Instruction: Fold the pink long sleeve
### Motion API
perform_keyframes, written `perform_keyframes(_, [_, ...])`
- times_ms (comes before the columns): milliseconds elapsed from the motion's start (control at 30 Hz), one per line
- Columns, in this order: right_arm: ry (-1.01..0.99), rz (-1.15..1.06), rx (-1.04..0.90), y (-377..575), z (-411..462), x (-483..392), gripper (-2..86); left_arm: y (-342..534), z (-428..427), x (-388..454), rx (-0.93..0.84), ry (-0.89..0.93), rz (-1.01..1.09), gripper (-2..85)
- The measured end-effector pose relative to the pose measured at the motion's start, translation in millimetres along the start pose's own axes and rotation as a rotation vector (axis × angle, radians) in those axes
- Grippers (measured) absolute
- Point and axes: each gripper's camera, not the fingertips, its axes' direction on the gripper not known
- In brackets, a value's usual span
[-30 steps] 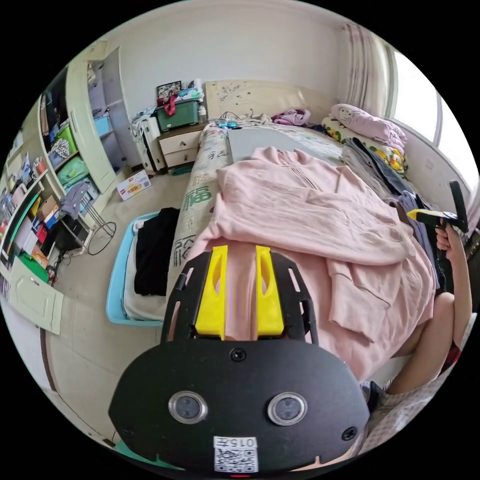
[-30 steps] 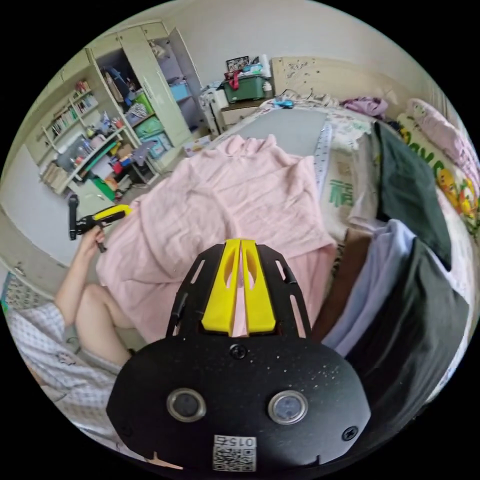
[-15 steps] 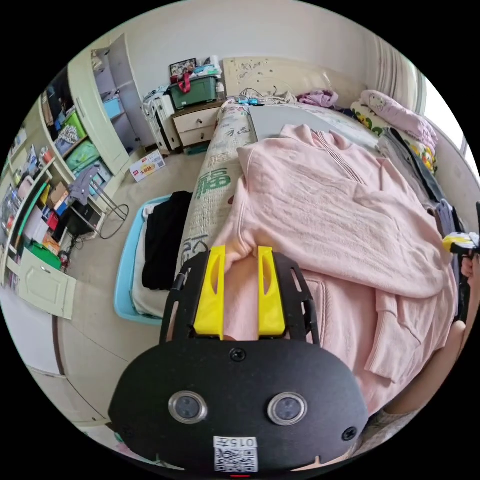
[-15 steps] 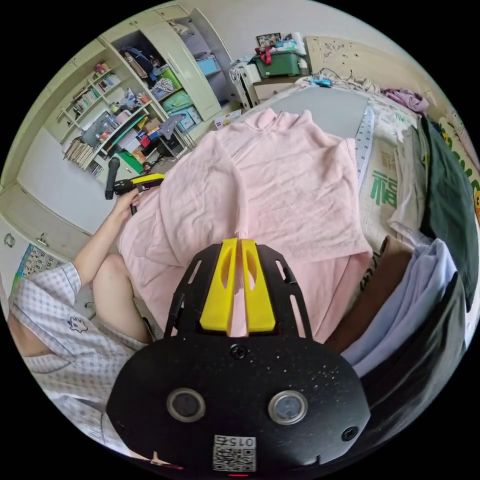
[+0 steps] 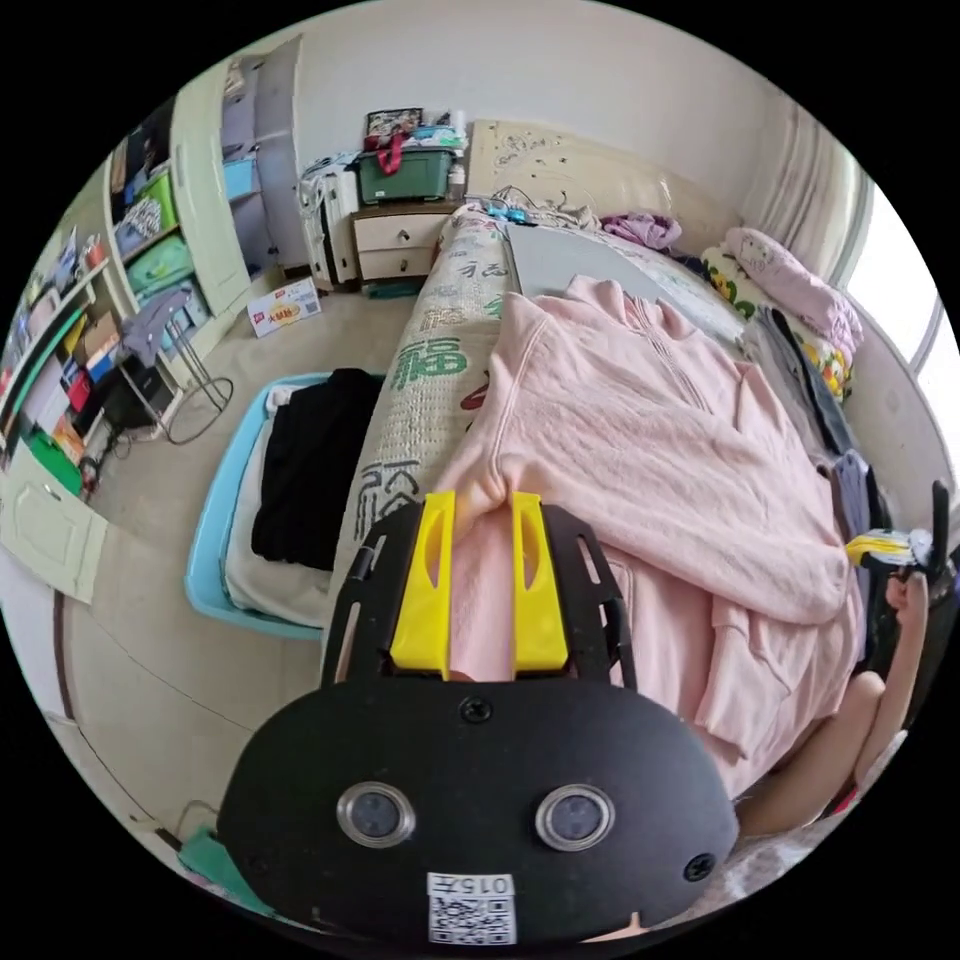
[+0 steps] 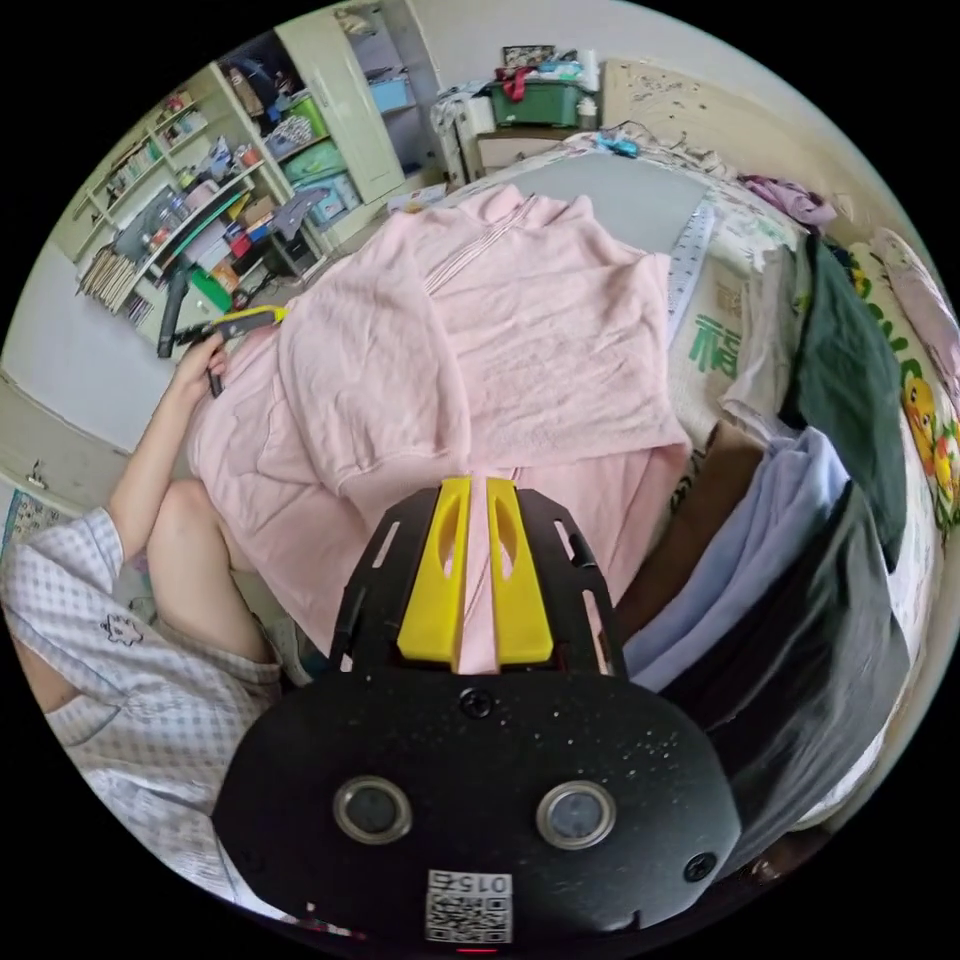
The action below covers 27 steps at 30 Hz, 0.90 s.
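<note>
The pink long sleeve top [image 5: 640, 440] lies spread on the bed [image 5: 430, 370], collar toward the headboard, one sleeve folded across its body. My left gripper [image 5: 482, 497] is shut on a bunched fold at the top's edge by the bed's side. In the right gripper view the pink top [image 6: 520, 330] runs away from me, and my right gripper [image 6: 477, 482] is shut on a thin ridge of its lower part. The other gripper [image 5: 895, 548] shows in a hand at the far edge of the top. The left one [image 6: 225, 325] sits at the top's opposite edge.
A blue basket [image 5: 215, 540] with black and white clothes stands on the floor beside the bed. Folded dark, lilac and brown clothes [image 6: 780, 560] are stacked next to the pink top. A nightstand with a green box [image 5: 400, 175] and open shelves [image 6: 200, 220] stand beyond. A person's knee [image 6: 190, 540] is at the bed's foot.
Both cameras have shifted. Half a second ago the right gripper held a ridge of pink cloth raised; that ridge now lies lower. The left gripper still holds its fold.
</note>
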Motion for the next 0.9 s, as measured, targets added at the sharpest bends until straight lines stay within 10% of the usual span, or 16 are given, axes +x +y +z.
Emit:
perform_keyframes(300, [-0.136, 0.000, 0.317, -52, -29, -33, 5.1, 37, 37, -119, 0.058, 0.483, -0.392, 11.9])
perform_keyframes(900, [-0.128, -0.160, -0.046, -387, 178, -171, 11.7, 52, 94, -215, 0.099, 0.686, -0.562, 12.7])
